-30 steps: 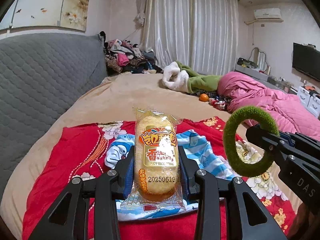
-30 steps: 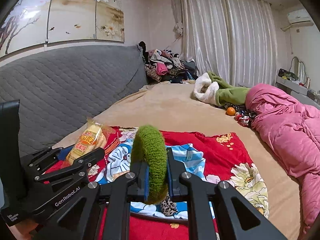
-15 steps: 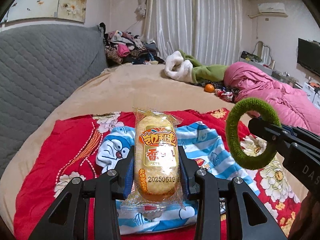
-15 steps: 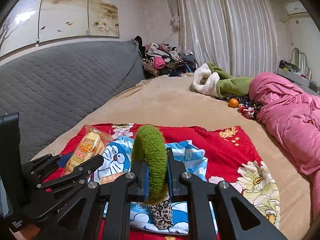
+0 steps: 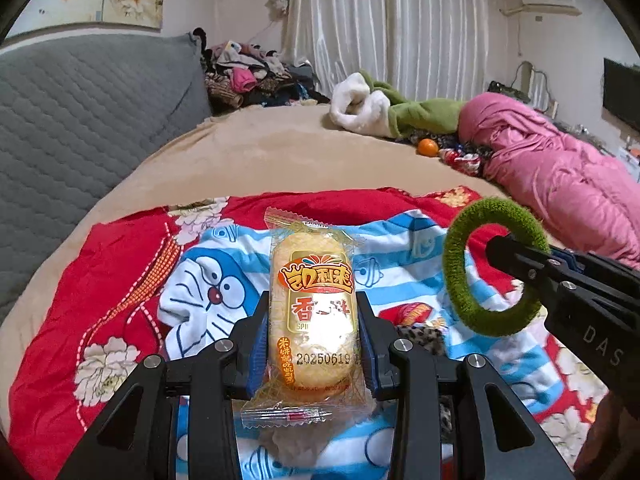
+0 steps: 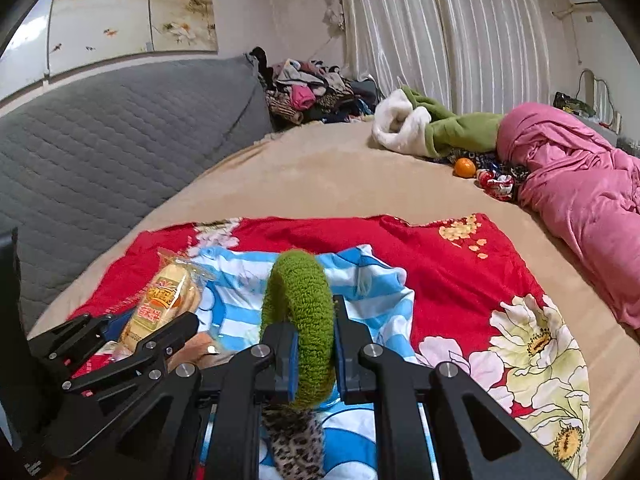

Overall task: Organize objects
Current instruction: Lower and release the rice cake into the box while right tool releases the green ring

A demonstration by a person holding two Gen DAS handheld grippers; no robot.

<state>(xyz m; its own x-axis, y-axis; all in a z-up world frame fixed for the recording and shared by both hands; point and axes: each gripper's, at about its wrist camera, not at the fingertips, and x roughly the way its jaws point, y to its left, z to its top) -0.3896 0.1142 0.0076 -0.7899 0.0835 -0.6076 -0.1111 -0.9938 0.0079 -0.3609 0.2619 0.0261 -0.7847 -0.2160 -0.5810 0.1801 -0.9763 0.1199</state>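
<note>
A: What is the left gripper [image 5: 314,344] carrying?
B: A wrapped rice cracker [image 5: 314,312], standing upright, clamped at its lower half between the two blue pads. It hangs over the blue-and-white striped cartoon cloth [image 5: 400,264].
A: And the right gripper [image 6: 314,356]?
B: Clenched on a fuzzy green hair tie [image 6: 298,320]. The ring stands on edge between the pads, most of its loop sticking up above them.
A: What does the cartoon cloth lie on?
B: On a red floral cloth [image 6: 460,276] spread across the tan bed [image 6: 320,176], near the bed's close edge. A leopard-print piece [image 6: 296,440] lies on the striped cloth just under the right gripper.
A: Anything toward the far side?
B: An orange [image 6: 464,168] sits beside a pink quilt [image 6: 580,184] by the bed's right edge, well apart from both grippers.
</note>
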